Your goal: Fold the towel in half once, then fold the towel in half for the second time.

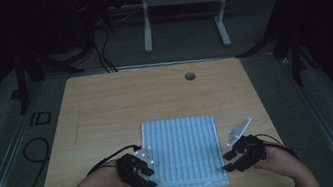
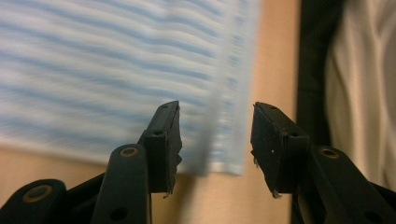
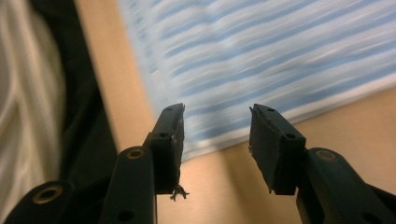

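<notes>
Both grippers, L (image 1: 150, 176) & R (image 1: 227, 161), hanging half-open, holding nothing, flanking striped cloth (image 1: 184, 151) (prob folded) at near corners; long axis running away from person.

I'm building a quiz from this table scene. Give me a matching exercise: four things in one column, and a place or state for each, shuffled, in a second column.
Things:
1. striped cloth
2. left tongs
3. right tongs
4. round hole

Places or states:
A. in the tabletop near its far edge
B. open, at the cloth's left edge in the high view
C. lying flat on the near half of the table
D. open, just off the cloth's right edge in the high view

Pairs: 1-C, 2-B, 3-D, 4-A
</notes>
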Motion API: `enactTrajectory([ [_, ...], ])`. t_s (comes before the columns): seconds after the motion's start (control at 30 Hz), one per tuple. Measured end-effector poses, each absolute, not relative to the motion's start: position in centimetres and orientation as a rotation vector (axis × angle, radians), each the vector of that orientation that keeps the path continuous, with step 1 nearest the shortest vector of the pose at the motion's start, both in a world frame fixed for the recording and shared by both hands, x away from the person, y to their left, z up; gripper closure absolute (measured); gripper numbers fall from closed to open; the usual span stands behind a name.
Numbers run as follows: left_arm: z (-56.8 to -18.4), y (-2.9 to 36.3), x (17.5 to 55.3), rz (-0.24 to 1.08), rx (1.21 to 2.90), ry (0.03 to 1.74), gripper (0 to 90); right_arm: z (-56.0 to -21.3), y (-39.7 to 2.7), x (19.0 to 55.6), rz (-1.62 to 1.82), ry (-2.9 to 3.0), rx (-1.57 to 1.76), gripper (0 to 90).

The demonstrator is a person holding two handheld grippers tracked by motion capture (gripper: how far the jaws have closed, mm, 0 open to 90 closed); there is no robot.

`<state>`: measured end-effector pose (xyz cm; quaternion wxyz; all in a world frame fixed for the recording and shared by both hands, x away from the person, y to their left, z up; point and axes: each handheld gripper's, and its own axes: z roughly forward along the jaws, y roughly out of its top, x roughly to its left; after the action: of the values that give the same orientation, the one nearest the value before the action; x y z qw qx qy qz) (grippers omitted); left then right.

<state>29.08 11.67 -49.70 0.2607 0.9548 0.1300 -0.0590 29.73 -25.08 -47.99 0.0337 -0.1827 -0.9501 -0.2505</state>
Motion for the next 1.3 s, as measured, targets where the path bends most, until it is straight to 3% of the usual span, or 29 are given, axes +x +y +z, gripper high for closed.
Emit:
enactTrajectory([
  [0.27, -48.8, 12.8, 32.4, -0.014, 2.583, 0.500, 50.1, -48.4, -25.1, 34.0, -0.828, -2.890, -0.605, 44.9],
  [0.73, -49.1, 13.6, 38.0, 0.190, 2.472, 0.679, 46.2, -50.4, -25.6, 40.8, -0.931, -2.917, -0.845, 41.0],
  [1.3, -51.2, 12.3, 43.4, 0.230, 2.465, 0.855, 46.2, -49.8, -24.2, 45.1, -0.918, -2.939, -0.937, 37.3],
])
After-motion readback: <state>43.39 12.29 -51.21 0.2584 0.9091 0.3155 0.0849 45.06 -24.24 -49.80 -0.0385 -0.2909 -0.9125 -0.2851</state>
